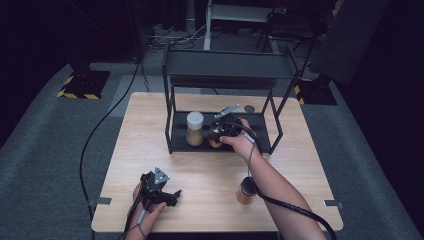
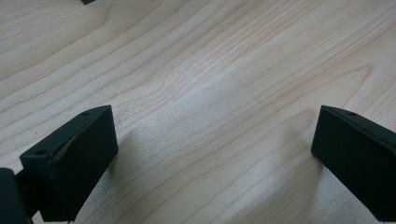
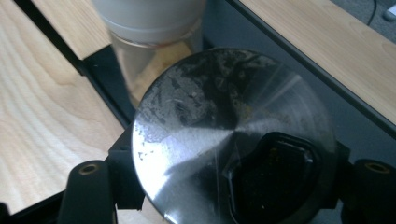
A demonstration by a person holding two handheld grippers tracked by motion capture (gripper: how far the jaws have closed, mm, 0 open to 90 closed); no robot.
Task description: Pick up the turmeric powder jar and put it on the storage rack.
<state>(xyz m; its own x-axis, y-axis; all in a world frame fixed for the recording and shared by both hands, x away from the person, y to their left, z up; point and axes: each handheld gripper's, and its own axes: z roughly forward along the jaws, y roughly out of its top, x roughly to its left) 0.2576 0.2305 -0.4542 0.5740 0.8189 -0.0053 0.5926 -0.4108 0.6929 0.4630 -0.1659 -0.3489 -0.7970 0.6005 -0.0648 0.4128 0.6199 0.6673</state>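
Left gripper: rests low on the near-left part of the wooden table, held in the person's left hand. Jaws spread wide, released, nothing between them. In the left gripper view the two black pads stand far apart with bare wood grain running between and ahead of them.

Ahead and to the right of that gripper: black metal rack standing on the far half of the table. On its lower shelf, a white-capped jar of tan powder, upright.

Right gripper: just right of the white-capped jar, reaching into the rack's lower shelf, right hand behind it. Jaws clenched on a jar with a shiny metal lid. In the right gripper view the lid sits between the two jaws, a pad touching it on each side; a dark shaped opening in the lid lies toward the right jaw. The white-capped jar stands close beyond the held lid, blurred. Whether the held jar's base touches the shelf I cannot tell.

Behind the right gripper, near the forearm: a third, dark-lidded jar of brownish contents, upright on the table, well apart from the rack.
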